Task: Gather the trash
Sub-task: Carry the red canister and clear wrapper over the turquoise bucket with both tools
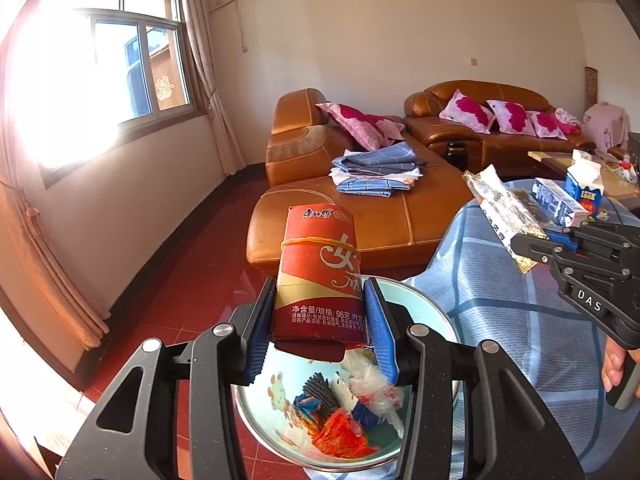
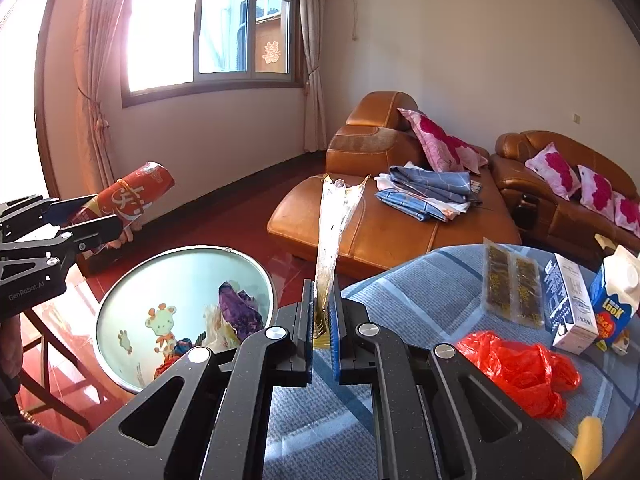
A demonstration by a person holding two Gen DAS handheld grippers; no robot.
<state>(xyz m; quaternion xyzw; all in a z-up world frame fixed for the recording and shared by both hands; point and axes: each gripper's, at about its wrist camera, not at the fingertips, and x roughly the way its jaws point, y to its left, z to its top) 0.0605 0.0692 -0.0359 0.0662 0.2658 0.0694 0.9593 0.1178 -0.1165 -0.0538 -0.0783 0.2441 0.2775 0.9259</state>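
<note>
My left gripper (image 1: 320, 316) is shut on a red snack bag (image 1: 320, 276) bound with a rubber band, held over the pale blue trash bin (image 1: 420, 300); the bag also shows in the right wrist view (image 2: 132, 196). The bin (image 2: 132, 284) holds several wrappers. My right gripper (image 2: 324, 320) is shut on a clear gold-edged wrapper (image 2: 332, 232), held upright above the blue-check table cloth (image 2: 420, 300) beside the bin; the wrapper shows in the left wrist view (image 1: 500, 208).
On the table lie a red plastic bag (image 2: 516, 368), a clear seaweed pack (image 2: 510, 284), a white carton (image 2: 570, 304), a blue "Look" carton (image 2: 614, 300) and a yellow object (image 2: 588, 444). A brown leather sofa (image 2: 380, 224) with folded cloths stands behind.
</note>
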